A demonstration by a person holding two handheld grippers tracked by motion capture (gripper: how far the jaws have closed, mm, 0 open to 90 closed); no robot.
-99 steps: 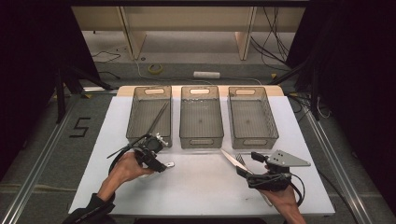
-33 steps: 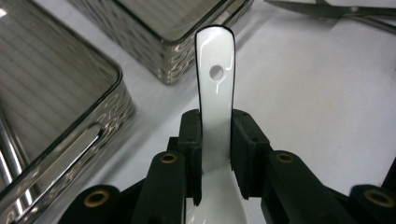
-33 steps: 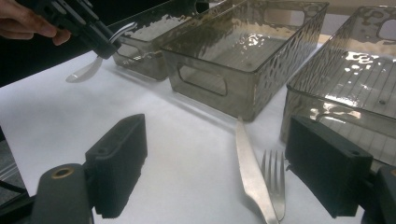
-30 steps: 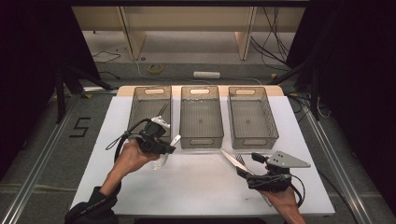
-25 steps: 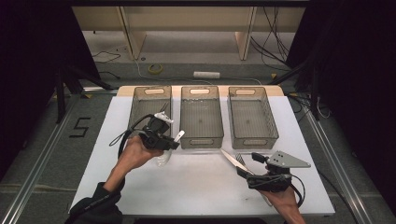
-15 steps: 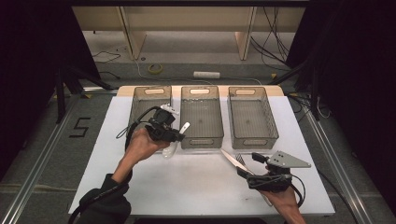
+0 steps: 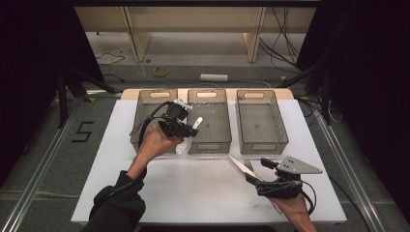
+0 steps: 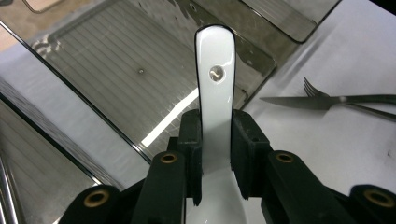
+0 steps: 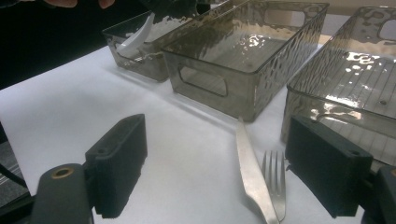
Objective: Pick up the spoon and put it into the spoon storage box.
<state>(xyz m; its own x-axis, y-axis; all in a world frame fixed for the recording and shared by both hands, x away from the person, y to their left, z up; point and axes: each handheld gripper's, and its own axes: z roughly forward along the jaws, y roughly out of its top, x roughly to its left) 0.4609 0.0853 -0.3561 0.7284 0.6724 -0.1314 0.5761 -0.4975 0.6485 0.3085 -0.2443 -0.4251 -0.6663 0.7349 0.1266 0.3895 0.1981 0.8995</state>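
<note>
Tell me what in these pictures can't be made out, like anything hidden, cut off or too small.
- White spoon: its bowl end runs behind the left gripper's fingers and off the bottom edge in the left gripper view.
- Knife and fork: handles cut off by the bottom edge in the right gripper view; in the high view the right gripper and hand cover them.
- Left bin: the left hand covers part of it in the high view, so its contents are unclear.

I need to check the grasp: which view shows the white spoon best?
The left gripper view: the white spoon fills it, handle clamped in the left claw. The high view shows it small; the right gripper view shows its bowl far off.
</note>
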